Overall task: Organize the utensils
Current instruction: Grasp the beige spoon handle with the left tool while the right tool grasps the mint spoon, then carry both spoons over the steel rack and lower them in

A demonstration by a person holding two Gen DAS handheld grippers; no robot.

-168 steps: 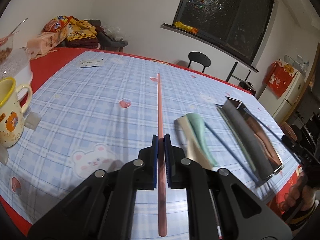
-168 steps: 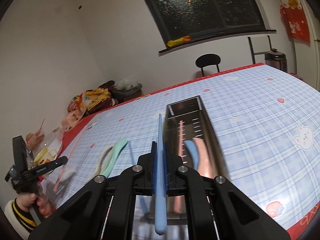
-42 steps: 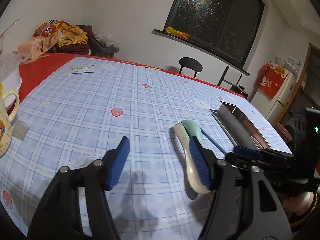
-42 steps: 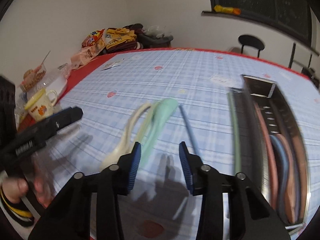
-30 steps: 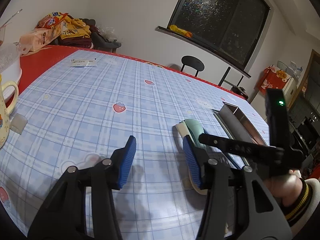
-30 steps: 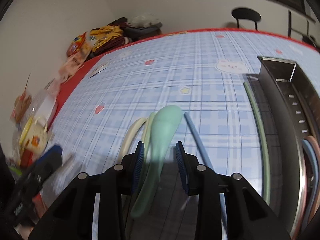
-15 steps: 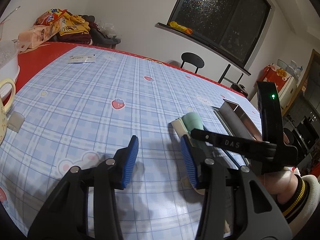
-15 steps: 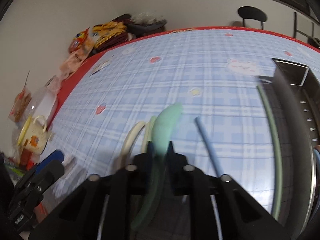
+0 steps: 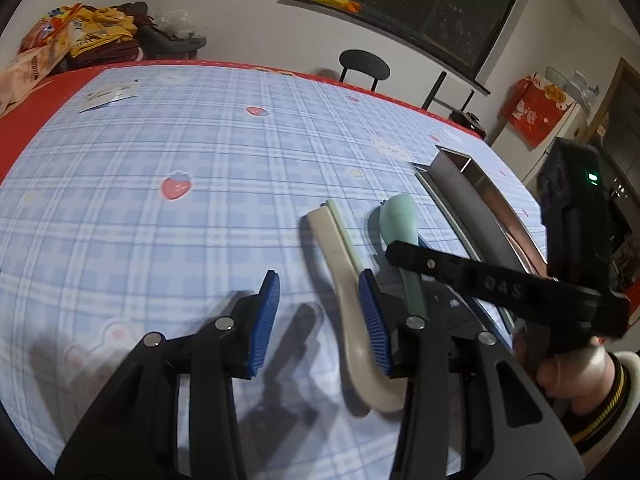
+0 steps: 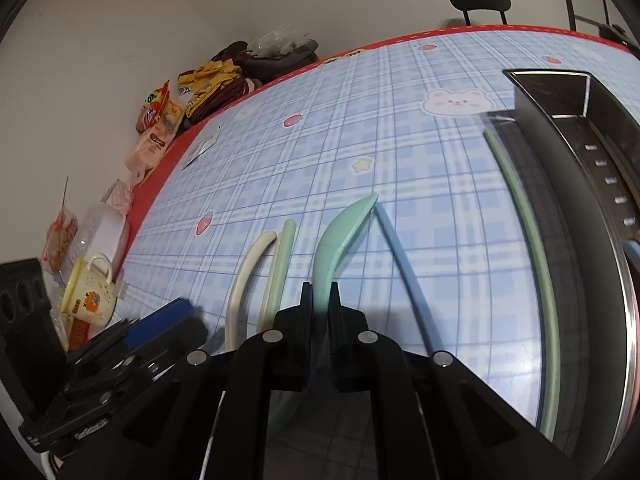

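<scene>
My right gripper (image 10: 321,300) is shut on the mint green spoon (image 10: 340,236), which also shows in the left wrist view (image 9: 400,224) with its bowl just off the cloth. My left gripper (image 9: 320,316) is open and empty, its right pad next to a cream spoon (image 9: 352,320) that lies on the table; the cream spoon also shows in the right wrist view (image 10: 244,276). Beside it lies a pale green chopstick (image 10: 280,268). A blue chopstick (image 10: 404,276) and a green chopstick (image 10: 528,248) lie near the steel utensil tray (image 10: 580,152), also seen in the left wrist view (image 9: 476,200).
A yellow-rimmed mug (image 10: 90,292), a clear container (image 10: 100,228) and snack bags (image 10: 160,124) stand along the table's left edge. A black chair (image 9: 364,64) stands beyond the far edge. The blue plaid cloth (image 9: 160,152) covers the table.
My right gripper has closed on the mint green spoon and tipped it up. My left gripper has stayed open and shifted closer to the cream spoon.
</scene>
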